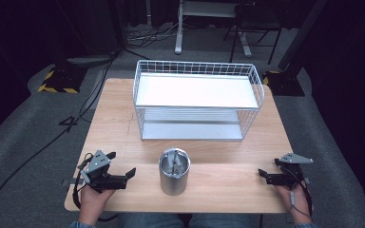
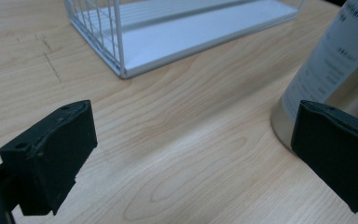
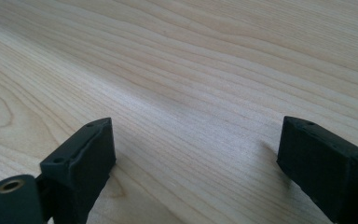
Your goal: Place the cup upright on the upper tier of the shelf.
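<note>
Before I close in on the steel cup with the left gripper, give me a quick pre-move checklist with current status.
1. Left gripper open, jaws wide: ok.
2. Right gripper open, away from the cup: ok.
3. Steel cup upright on the table: ok.
4. Table between left gripper and cup free of obstacles: ok.
5. Cup between the left jaws: not ok, it sits behind the right-hand jaw in the left gripper view.
6. What lies inside the cup: cannot tell.
7. Wire rack apart from cup: ok.

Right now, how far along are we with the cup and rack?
Nothing looks done: the steel cup stands on the table in front of the rack, whose shelves look bare. Left gripper is open beside the cup, right gripper open farther off. Grasp and any move remain.
</note>
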Tool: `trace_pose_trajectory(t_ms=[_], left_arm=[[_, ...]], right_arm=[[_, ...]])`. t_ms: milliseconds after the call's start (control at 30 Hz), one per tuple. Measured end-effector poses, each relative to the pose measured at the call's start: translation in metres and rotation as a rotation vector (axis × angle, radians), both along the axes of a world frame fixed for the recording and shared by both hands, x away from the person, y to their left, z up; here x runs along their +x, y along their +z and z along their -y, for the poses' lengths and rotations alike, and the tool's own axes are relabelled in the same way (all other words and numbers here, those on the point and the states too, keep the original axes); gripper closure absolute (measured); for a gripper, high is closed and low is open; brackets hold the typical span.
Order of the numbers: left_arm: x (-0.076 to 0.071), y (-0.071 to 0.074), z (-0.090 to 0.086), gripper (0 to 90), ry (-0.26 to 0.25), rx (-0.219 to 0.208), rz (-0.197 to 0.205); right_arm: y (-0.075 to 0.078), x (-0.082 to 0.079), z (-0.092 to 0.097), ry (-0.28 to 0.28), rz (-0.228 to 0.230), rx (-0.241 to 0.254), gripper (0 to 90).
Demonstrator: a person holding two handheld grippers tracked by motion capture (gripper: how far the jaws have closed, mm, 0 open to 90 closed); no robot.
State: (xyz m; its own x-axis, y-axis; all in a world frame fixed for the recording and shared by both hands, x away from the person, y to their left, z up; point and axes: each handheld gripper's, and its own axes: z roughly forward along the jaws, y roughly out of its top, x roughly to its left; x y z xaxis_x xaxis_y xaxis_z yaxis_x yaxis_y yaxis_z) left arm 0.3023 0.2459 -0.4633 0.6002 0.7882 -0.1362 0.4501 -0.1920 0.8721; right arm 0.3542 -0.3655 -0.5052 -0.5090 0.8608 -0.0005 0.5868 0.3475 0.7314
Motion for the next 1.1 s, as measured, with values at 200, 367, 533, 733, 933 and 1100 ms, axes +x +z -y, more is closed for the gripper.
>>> trace_pose_trajectory(t_ms=[200,367,533,733,933,1100], left_arm=[[-0.003,0.004,0.001,0.9,-0.013,-0.032,0.017],[-0.005,0.007,0.009,0.9,-0.023,0.003,0.023],[-0.008,0.011,0.016,0.9,-0.056,-0.022,0.028],[-0.014,0.02,0.026,0.9,-0.104,-0.049,0.049],[-0.017,0.024,0.036,0.9,-0.139,-0.059,0.063],[-0.023,0.032,0.049,0.9,-0.191,-0.055,0.089]], right_arm=[[0.0,0.0,0.0,0.0,0.0,0.0,11.7],[0.0,0.0,0.0,0.0,0.0,-0.001,11.7],[0.0,0.0,0.0,-0.002,0.002,-0.001,12.1],[0.0,0.0,0.0,-0.002,0.002,-0.001,12.1],[0.0,0.0,0.0,0.0,0.002,-0.001,12.5],[0.0,-0.001,0.0,0.002,0.005,-0.001,13.5]])
